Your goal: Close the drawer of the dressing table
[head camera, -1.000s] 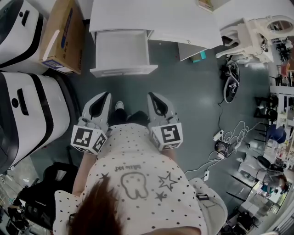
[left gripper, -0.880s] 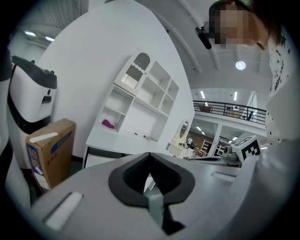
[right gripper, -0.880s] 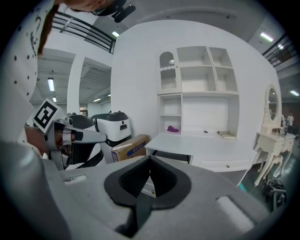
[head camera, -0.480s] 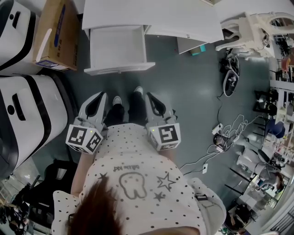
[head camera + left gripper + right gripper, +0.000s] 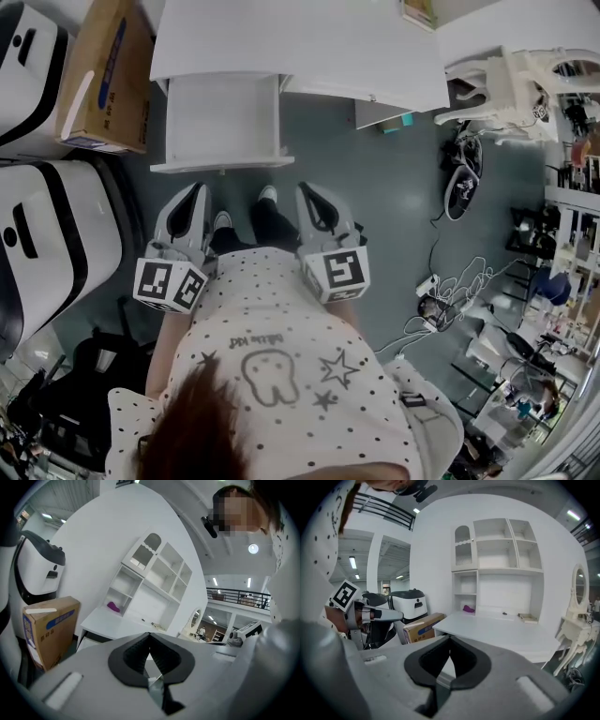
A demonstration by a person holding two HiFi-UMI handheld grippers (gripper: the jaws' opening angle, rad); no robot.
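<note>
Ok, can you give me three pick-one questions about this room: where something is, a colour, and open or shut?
1. Where is the cardboard box in the head view?
A. left of the drawer
B. inside the drawer
C. on the table top
2. What colour is the drawer?
A. red
B. white
C. black
3. How is the drawer?
A. pushed shut
B. lying on the floor
C. pulled open
Answers: 1 A, it sits beside the drawer's left edge; 2 B, it matches the white dressing table; 3 C, its inside shows from above.
</note>
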